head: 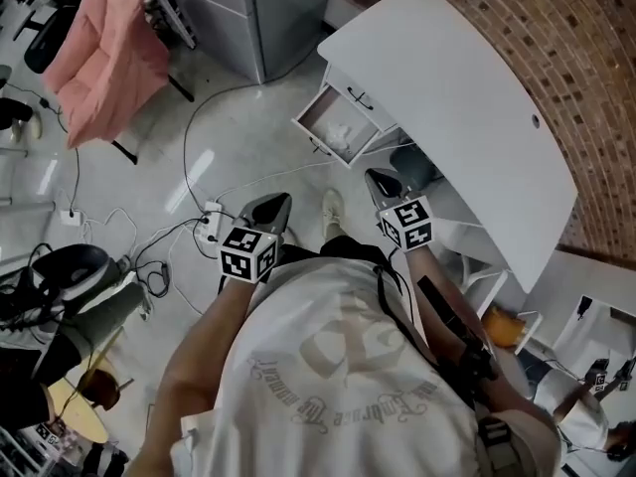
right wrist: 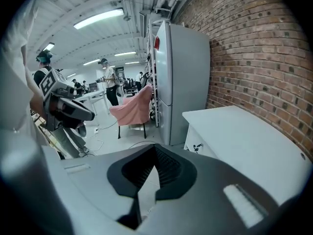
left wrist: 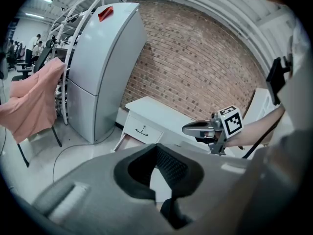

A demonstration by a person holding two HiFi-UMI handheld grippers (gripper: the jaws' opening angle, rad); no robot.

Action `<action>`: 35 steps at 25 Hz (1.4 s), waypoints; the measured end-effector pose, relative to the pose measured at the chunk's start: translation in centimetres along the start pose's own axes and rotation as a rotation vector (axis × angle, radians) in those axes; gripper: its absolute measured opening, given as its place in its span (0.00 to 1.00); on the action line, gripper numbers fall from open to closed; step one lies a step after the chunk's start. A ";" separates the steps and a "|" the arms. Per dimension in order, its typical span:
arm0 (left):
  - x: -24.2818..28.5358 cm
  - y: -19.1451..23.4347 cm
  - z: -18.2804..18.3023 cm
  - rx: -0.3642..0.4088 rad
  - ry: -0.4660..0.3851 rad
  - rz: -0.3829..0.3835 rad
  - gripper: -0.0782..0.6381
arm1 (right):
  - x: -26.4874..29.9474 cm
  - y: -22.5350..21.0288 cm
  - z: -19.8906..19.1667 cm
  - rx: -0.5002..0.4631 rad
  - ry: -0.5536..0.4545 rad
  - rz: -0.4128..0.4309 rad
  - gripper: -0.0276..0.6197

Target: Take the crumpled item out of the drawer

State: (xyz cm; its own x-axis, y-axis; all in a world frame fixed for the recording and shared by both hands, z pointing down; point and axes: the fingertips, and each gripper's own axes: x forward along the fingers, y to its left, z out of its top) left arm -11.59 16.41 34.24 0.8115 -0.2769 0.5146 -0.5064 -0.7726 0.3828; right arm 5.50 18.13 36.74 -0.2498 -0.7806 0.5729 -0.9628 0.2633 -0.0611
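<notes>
A white desk (head: 467, 97) stands against the brick wall. Its lower drawer (head: 316, 115) is pulled open, and a white crumpled item (head: 345, 133) lies inside. Both grippers hang in the air in front of the person's chest, short of the drawer. My left gripper (head: 270, 209) is shut with nothing in it; its own view shows the jaws (left wrist: 156, 153) closed and the open drawer (left wrist: 123, 141) beyond them. My right gripper (head: 383, 181) is also shut and empty, jaws (right wrist: 155, 150) closed, pointing past the desk (right wrist: 244, 131). The crumpled item is hidden in both gripper views.
A grey fridge (head: 260, 8) stands left of the desk. A pink cloth (head: 104, 53) hangs over a chair. Cables and a power strip (head: 211, 219) lie on the floor near the person's feet. Shelving (head: 477, 256) sits under the desk's right end. People stand in the background (right wrist: 105, 82).
</notes>
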 end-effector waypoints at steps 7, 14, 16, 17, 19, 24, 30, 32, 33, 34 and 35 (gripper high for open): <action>5.5 -0.1 1.4 -0.008 0.055 0.014 0.11 | 4.6 -4.0 -0.9 -0.021 0.078 0.068 0.05; 11.3 1.1 2.6 -0.066 0.074 0.055 0.11 | 10.5 -7.6 -2.2 -0.030 0.151 0.151 0.05; 12.8 2.0 2.7 -0.085 0.082 0.065 0.11 | 12.5 -8.4 -2.2 -0.038 0.166 0.166 0.05; 13.5 2.6 2.8 -0.093 0.087 0.071 0.11 | 13.4 -8.8 -2.1 -0.042 0.172 0.173 0.05; 14.4 3.6 2.8 -0.114 0.100 0.086 0.11 | 15.0 -9.1 -2.0 -0.048 0.191 0.197 0.05; 15.7 5.9 3.2 -0.169 0.114 0.111 0.11 | 18.1 -9.1 -2.2 -0.056 0.238 0.246 0.05; 16.8 7.2 2.6 -0.211 0.109 0.142 0.11 | 20.4 -9.0 -2.9 -0.067 0.254 0.275 0.05; 17.1 7.5 2.2 -0.226 0.107 0.152 0.11 | 21.0 -9.1 -3.4 -0.073 0.261 0.281 0.05; 17.2 7.7 2.0 -0.232 0.108 0.156 0.11 | 21.3 -9.1 -3.7 -0.074 0.267 0.283 0.05; 17.3 7.8 1.8 -0.237 0.110 0.160 0.11 | 21.5 -9.1 -3.9 -0.075 0.273 0.285 0.05; 17.3 7.9 1.5 -0.241 0.113 0.164 0.11 | 21.8 -9.1 -4.2 -0.078 0.281 0.287 0.05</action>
State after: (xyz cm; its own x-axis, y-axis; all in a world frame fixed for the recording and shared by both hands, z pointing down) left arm -1.06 4.62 45.01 0.6825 -0.3113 0.6613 -0.6936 -0.5612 0.4517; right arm 9.25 1.13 53.25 -0.4593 -0.4870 0.7429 -0.8446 0.4984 -0.1954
